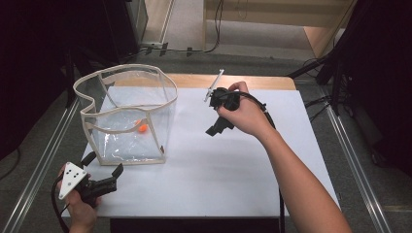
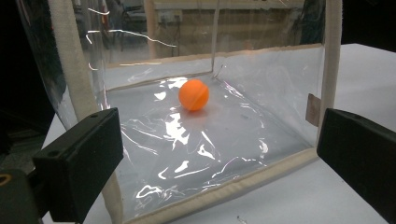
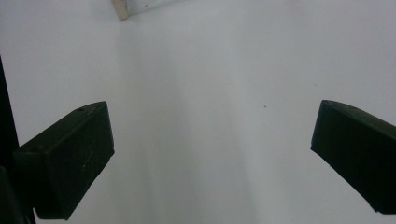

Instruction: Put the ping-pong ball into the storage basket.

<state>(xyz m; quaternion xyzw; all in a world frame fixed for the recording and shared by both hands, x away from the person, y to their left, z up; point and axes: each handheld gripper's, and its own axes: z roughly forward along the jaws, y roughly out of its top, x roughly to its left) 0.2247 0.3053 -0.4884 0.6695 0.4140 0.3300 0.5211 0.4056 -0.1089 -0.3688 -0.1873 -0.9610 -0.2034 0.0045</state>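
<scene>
The left gripper [image 1: 103,164] sits low at the near left, gripped in the left hand [image 1: 80,209], its jaws spread wide and pointing forward. The right arm [image 1: 301,184] reaches forward, and the right hand [image 1: 245,114] holds the right gripper [image 1: 219,127] angled downward, jaws also spread wide.

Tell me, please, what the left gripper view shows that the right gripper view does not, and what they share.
The left gripper view has the clear plastic bin with cream fabric edging, and an orange ball resting on its floor, seen between the left tongs, jaws spread wide. The right gripper view looks down on bare white table surface with a small corner of the bin's edging at the top. Both share open black jaws, the right tongs also spread, and the white table.
</scene>
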